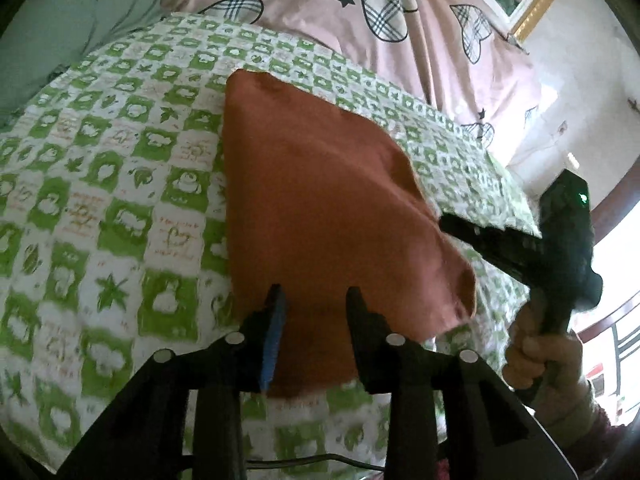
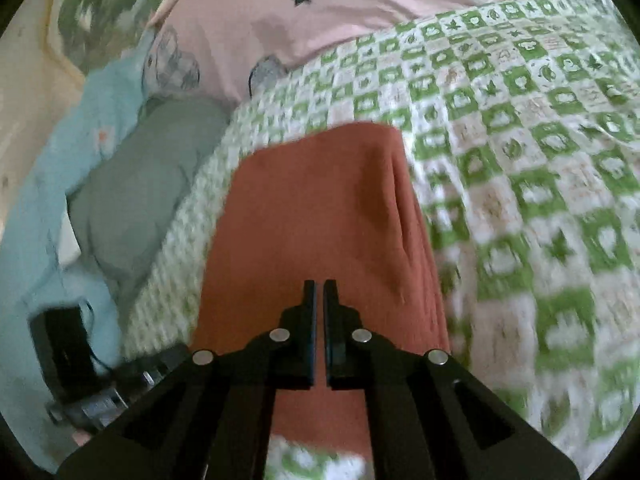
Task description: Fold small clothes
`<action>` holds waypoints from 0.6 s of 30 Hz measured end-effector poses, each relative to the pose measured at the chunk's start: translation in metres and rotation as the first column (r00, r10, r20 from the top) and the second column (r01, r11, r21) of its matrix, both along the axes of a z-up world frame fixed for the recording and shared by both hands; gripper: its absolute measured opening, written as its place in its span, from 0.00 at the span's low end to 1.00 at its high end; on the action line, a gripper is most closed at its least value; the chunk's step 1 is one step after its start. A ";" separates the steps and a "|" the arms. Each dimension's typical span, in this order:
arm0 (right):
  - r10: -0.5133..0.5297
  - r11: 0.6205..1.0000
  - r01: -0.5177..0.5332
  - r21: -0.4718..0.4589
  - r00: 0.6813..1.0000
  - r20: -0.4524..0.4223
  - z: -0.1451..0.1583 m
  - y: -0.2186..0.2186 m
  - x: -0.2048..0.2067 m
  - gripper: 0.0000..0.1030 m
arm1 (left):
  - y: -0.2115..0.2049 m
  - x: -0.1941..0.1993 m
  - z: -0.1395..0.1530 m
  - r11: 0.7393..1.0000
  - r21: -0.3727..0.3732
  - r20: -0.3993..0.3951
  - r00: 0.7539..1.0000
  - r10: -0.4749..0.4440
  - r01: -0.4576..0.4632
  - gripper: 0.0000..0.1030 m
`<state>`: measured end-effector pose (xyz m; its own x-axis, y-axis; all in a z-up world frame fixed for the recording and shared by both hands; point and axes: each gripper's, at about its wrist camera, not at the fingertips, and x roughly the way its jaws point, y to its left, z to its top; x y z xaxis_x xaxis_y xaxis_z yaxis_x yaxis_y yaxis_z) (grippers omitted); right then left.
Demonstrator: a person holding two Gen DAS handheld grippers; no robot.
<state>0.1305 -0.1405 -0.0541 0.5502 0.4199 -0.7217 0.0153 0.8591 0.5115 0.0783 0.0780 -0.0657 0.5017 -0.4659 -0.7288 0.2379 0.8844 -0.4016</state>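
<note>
cloth, one rust-orange piece on one green checked blanket, left gripper spread wide, right gripper nearly closed, holding nothing

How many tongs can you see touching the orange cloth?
2. The left tongs sit open over the near end of the orange cloth; the right tongs are nearly closed at its right side. Actual contact is hard to confirm.

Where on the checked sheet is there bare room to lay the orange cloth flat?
Bare green-checked sheet lies left of the orange cloth, up to the grey-green pillow. More lies right of the cloth in the right wrist view. Crowded: the pink quilt behind, and both claws, left claw, right claw, at the near edge.
</note>
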 end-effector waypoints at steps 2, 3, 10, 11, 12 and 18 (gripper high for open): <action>-0.015 0.996 0.011 -0.086 0.999 -0.044 -0.016 0.001 -0.008 0.04 | -0.003 -0.006 -0.007 0.999 0.041 -0.004 1.000 0.003 -0.003 0.42; -0.017 0.996 0.013 -0.091 0.999 -0.044 -0.021 -0.001 -0.011 0.03 | -0.005 -0.006 -0.011 0.998 0.068 -0.014 1.000 0.012 -0.011 0.42; -0.035 0.996 0.033 -0.085 0.999 -0.023 -0.009 -0.003 -0.024 0.04 | 0.000 -0.010 -0.028 0.995 0.087 -0.073 0.996 0.049 -0.042 0.48; -0.036 0.996 0.035 -0.082 0.999 -0.019 -0.006 -0.003 -0.026 0.04 | 0.001 -0.012 -0.026 0.995 0.085 -0.068 0.996 0.052 -0.046 0.47; -0.034 0.996 0.033 -0.083 0.999 -0.010 -0.002 -0.001 -0.030 0.04 | 0.002 -0.016 -0.024 0.995 0.090 -0.062 0.997 0.055 -0.049 0.47; -0.005 0.995 0.009 -0.095 0.999 0.048 0.022 0.012 -0.056 0.07 | 0.011 -0.044 -0.010 0.992 0.102 -0.027 0.997 0.075 -0.072 0.48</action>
<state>0.0748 -0.1289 -0.0320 0.5878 0.3464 -0.7311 -0.0009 0.9040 0.4276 0.0343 0.0894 -0.0760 0.5088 -0.3515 -0.7858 0.1596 0.9355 -0.3151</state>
